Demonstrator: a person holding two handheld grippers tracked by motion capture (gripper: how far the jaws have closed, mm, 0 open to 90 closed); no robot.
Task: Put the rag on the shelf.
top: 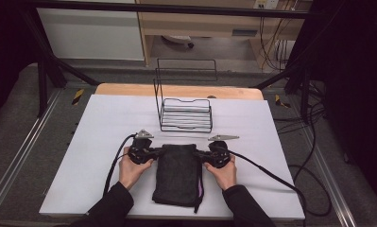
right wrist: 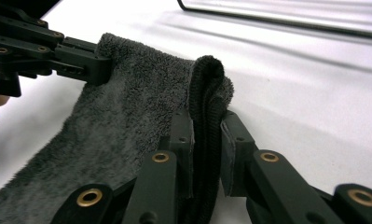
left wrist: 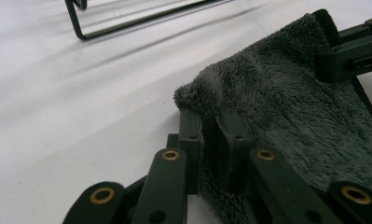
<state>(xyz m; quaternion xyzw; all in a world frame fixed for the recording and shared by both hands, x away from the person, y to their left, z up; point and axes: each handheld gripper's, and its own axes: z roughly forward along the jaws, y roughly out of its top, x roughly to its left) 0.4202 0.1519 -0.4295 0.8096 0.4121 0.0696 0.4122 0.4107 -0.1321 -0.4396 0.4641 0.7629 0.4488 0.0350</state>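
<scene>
Two hand-held black grippers, left (top: 154, 152) and right (top: 201, 156), are seen with jaws clamped on the far corners of a dark grey fleecy towel (top: 177, 174), laid lengthwise away from the person on a white table (top: 101, 142), near a black wire rack (top: 185, 115).

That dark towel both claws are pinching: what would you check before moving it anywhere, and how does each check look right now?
1. Left gripper pinching a far corner of the towel: ok, cloth sits between the jaws.
2. Right gripper pinching the other far corner: ok, folded edge clamped.
3. Both grips level with each other: ok in the high view.
4. Wire rack apart from the towel: ok, bare table lies between.
5. Towel's near end lying free: cannot tell; a purple strip shows at its right edge.
</scene>
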